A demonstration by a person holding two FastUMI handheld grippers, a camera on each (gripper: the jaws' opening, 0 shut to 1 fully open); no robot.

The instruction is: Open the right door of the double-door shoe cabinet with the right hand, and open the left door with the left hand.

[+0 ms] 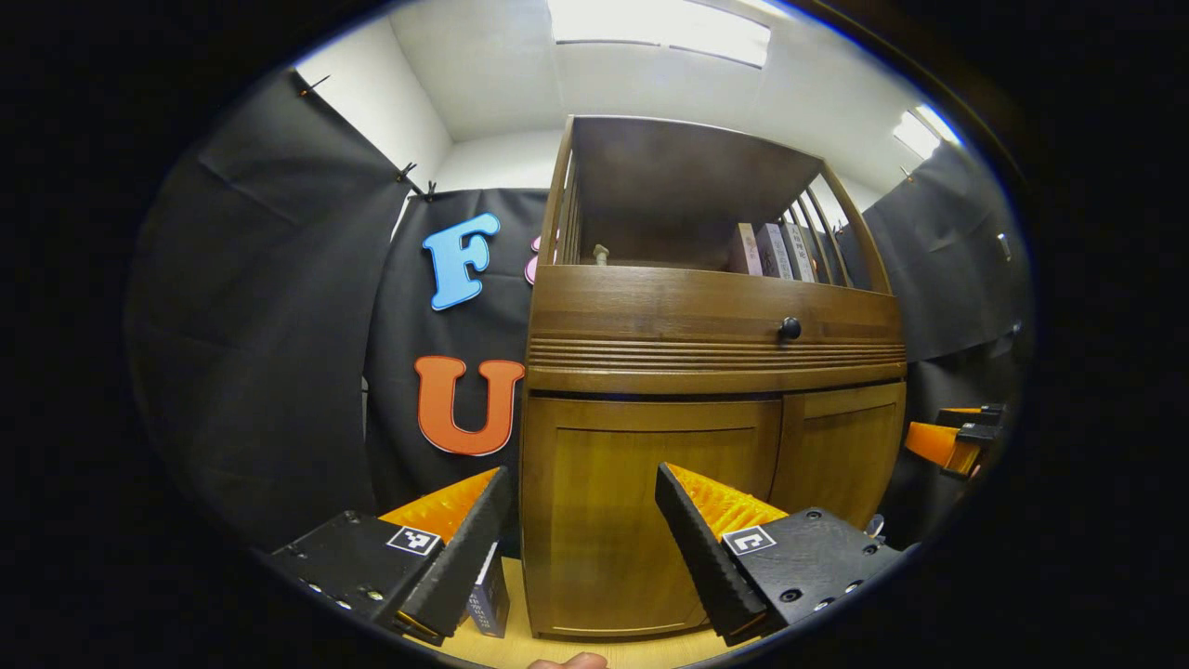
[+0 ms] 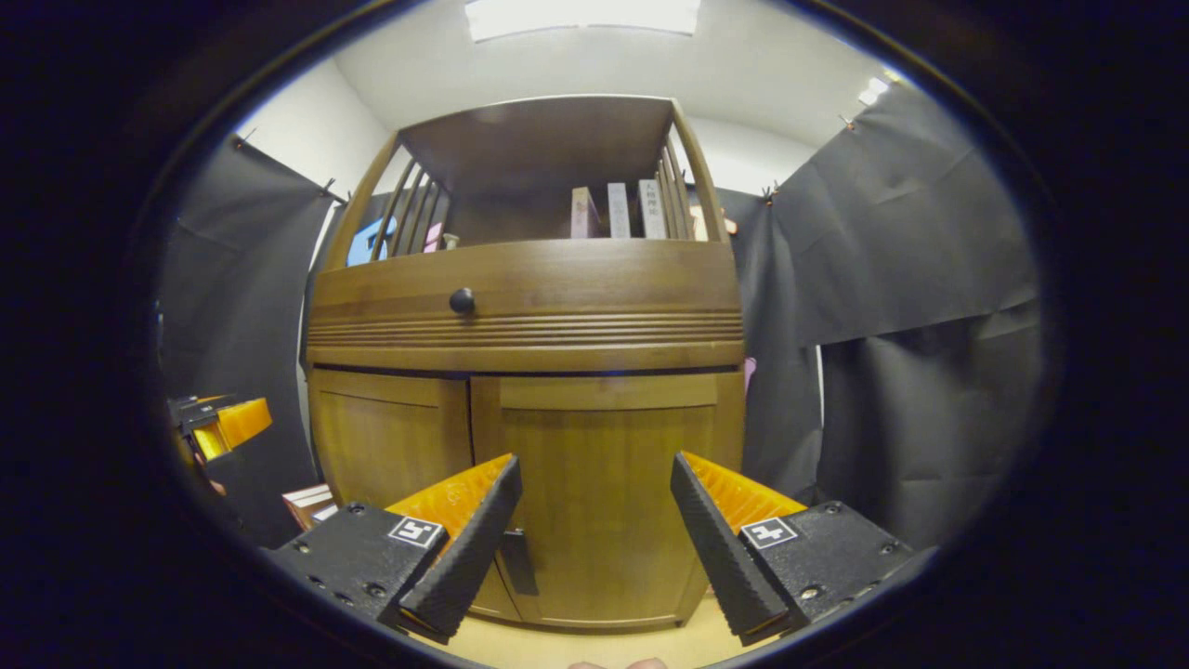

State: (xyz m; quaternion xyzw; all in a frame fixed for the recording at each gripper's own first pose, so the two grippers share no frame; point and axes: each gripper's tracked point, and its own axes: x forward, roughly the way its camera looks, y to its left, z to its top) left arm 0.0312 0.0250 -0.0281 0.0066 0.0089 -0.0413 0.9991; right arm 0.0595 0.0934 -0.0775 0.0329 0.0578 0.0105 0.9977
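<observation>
The brown wooden shoe cabinet [image 1: 715,362] stands in front of me, and both lower doors are closed. In the left gripper view my left gripper [image 1: 583,474] is open, its fingers framing the left door [image 1: 641,502] a short way off; the right door [image 1: 836,455] is narrower beyond it. In the right gripper view my right gripper [image 2: 595,460] is open in front of the right door [image 2: 604,492], which has a dark handle [image 2: 520,562] low at its inner edge. The left door [image 2: 385,446] lies to its left. Each gripper appears far off in the other's view: the right gripper [image 1: 957,441], the left gripper [image 2: 218,423].
Above the doors are a drawer with a black knob [image 1: 790,327] and an open shelf with books [image 2: 618,209]. A small box [image 1: 488,599] stands on the light wooden floor [image 1: 520,650] by the cabinet's left corner. Black cloth walls close in on both sides.
</observation>
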